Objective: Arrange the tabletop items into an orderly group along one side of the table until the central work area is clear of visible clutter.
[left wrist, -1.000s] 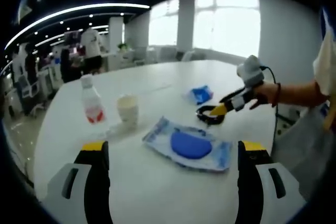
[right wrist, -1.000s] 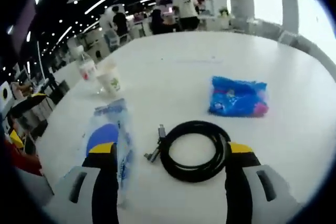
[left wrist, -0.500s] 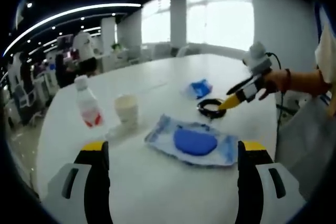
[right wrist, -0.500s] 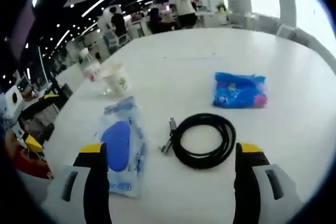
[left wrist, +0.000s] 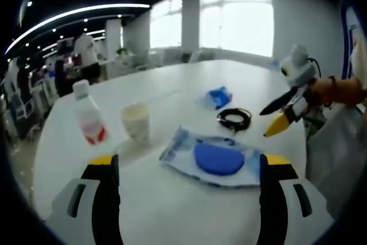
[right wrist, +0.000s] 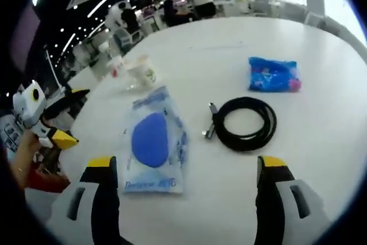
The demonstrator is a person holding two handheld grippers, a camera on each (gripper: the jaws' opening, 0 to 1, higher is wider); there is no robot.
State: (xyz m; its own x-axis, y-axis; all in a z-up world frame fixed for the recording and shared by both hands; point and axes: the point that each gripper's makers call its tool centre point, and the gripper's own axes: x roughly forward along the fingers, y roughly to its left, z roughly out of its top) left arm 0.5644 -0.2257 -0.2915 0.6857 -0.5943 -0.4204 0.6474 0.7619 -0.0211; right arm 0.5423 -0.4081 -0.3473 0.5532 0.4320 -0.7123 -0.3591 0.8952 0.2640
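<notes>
Right gripper view: right gripper (right wrist: 183, 199) farther from cable (right wrist: 243, 124).

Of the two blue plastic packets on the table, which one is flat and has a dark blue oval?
The large clear packet, beside the black cable coil; the small one is crumpled.

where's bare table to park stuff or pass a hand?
Free: the wide white stretch beyond the blue pouch and coiled cable, and the near strip between the blue-disc packet and the left tongs. Crowded: the cup and bottle stand close together.
</notes>
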